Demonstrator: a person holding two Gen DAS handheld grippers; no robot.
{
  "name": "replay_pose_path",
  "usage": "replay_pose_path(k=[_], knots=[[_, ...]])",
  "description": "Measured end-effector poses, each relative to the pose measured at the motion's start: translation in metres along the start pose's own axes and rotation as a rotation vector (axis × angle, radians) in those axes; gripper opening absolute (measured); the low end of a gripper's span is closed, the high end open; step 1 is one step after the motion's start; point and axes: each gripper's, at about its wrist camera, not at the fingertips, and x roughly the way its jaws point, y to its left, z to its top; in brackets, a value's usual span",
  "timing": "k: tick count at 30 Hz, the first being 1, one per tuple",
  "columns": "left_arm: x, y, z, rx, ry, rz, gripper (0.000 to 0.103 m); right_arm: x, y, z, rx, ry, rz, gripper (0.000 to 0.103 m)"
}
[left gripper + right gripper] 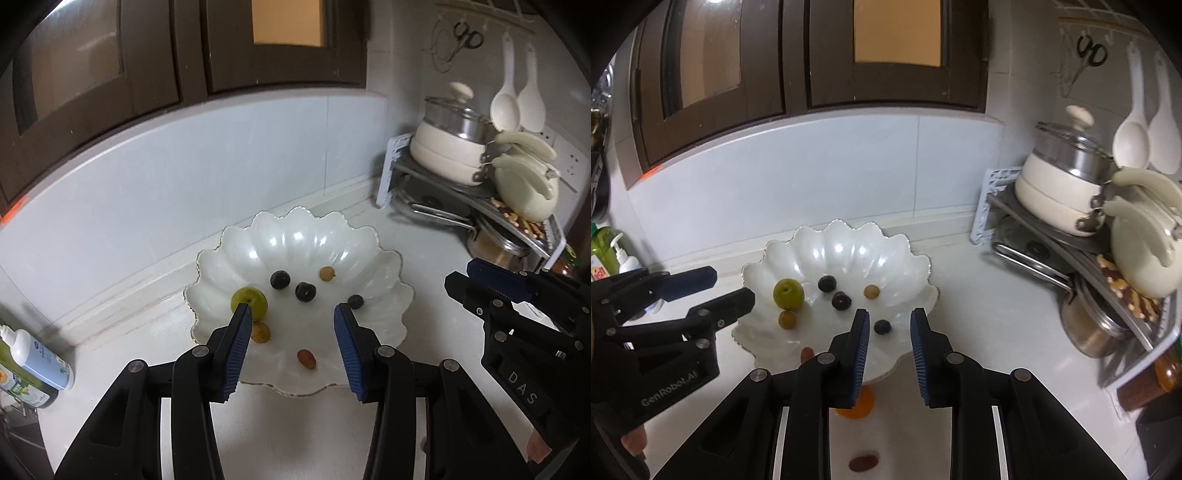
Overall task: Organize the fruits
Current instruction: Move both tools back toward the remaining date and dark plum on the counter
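Note:
A white scalloped dish stands on the counter and holds a green fruit, three dark round fruits, two small brown fruits and a red grape. My left gripper is open and empty, just above the dish's near side. My right gripper is open and empty over the dish's near right rim; it also shows in the left wrist view. An orange fruit and a red fruit lie on the counter beneath it.
A corner rack with cream pots, a kettle and metal pans stands at the right. Spoons and scissors hang on the wall above. Bottles stand at the left. Dark cabinets hang over the backsplash.

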Motion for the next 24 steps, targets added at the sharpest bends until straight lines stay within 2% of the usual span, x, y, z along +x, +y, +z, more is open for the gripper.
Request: replay_pose_path(k=[3, 7, 17, 24], knots=[[-0.016, -0.003, -0.003, -0.002, -0.027, -0.007, 0.046, -0.013, -0.001, -0.005, 0.000, -0.012, 0.002, 0.029], [-0.033, -0.010, -0.012, 0.022, -0.049, -0.012, 0.046, -0.029, -0.002, -0.013, 0.004, -0.027, 0.009, 0.030], [-0.055, -0.024, -0.042, 0.097, -0.062, -0.076, 0.046, -0.063, -0.004, -0.046, 0.056, -0.061, -0.024, 0.030], [-0.066, -0.026, -0.060, 0.133, -0.061, -0.117, 0.046, -0.079, 0.003, -0.064, 0.061, -0.051, -0.050, 0.030]])
